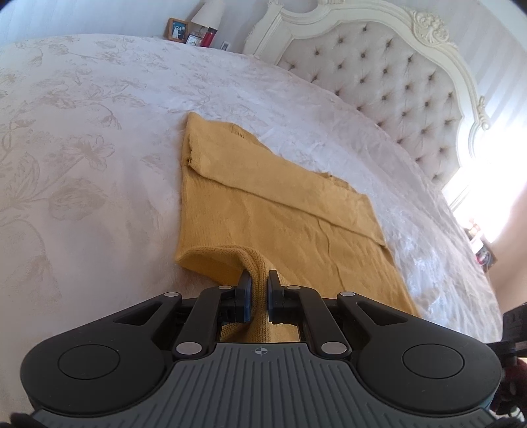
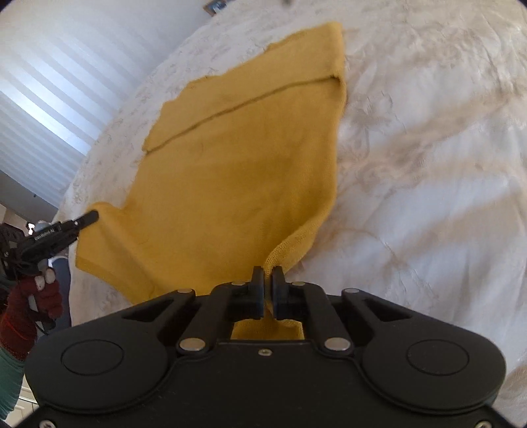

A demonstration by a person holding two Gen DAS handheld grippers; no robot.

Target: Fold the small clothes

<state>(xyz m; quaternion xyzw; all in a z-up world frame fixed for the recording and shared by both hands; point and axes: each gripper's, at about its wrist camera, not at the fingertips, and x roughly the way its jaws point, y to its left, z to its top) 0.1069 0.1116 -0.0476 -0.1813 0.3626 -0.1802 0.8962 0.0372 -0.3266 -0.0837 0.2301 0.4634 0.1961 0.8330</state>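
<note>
A mustard-yellow knit garment [image 1: 273, 210] lies spread on the white bed, with one long strip folded over along its far side. My left gripper [image 1: 259, 280] is shut on the garment's near ribbed edge, fabric pinched between its pads. My right gripper [image 2: 267, 275] is shut on another near corner of the same garment [image 2: 237, 158] and lifts that edge a little. In the right wrist view the left gripper [image 2: 87, 219] shows at the left, holding the garment's other corner.
The white floral bedspread [image 1: 82, 148] surrounds the garment. A tufted cream headboard [image 1: 388, 82] stands at the far right. A nightstand with a lamp [image 1: 206, 13], photo frame and red bottle [image 1: 208, 37] sits beyond the bed. A blinded window [image 2: 42, 82] is at left.
</note>
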